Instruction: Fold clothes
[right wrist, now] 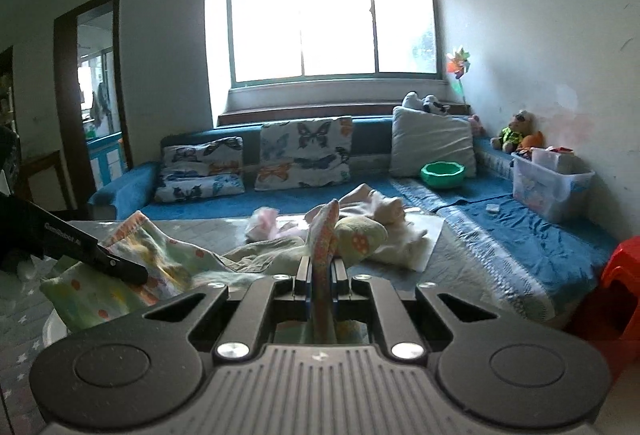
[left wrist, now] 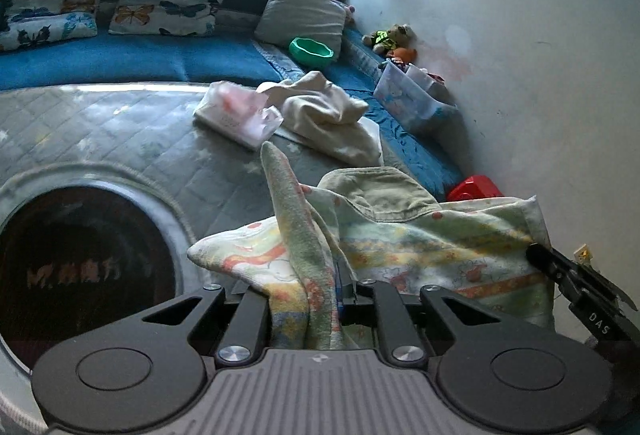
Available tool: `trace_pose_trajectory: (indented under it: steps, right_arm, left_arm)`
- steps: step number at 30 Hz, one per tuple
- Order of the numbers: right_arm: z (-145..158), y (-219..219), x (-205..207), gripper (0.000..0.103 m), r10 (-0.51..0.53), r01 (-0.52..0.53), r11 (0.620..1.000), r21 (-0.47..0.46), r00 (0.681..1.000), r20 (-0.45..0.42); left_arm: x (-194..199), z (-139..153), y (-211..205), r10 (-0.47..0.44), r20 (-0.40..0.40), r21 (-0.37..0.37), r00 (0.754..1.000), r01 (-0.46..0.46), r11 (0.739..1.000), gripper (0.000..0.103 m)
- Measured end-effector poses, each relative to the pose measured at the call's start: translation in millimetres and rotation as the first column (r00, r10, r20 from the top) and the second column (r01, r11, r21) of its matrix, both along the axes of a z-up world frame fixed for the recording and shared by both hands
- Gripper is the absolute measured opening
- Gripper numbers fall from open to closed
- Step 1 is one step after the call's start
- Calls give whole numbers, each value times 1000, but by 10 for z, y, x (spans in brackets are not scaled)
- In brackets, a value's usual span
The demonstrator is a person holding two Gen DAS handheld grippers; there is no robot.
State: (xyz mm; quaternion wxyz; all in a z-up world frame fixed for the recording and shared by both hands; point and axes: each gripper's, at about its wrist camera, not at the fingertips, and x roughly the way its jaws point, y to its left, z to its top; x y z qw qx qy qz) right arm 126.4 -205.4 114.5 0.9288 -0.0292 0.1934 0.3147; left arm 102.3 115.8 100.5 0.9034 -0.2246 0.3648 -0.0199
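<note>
A pale green and yellow patterned garment hangs between my two grippers above the grey quilted mat. My left gripper is shut on one bunched edge of it, which sticks up past the jaws. My right gripper is shut on another edge of the same garment. Each gripper shows in the other's view, the right one at the right edge and the left one at the left. A cream garment and a pink-white one lie crumpled farther off on the mat.
A blue sofa with butterfly cushions runs along the back and right. On it stand a green bowl and a clear plastic bin. A red stool stands right. A round dark opening lies left.
</note>
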Motion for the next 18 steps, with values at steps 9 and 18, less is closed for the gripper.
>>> trace_pose_trajectory:
  steps: [9,18]
  right_arm:
    - [53,11,384,8,-34,34,999,-4,999,9]
    - [-477,-6,627,8,-69,63,996,-60,993,-100]
  left_arm:
    - [457,32,-18,-16,-23,-14,1000,16,1000,14]
    - [696,-592,-29,-32,-159,-86,987,18,996,14]
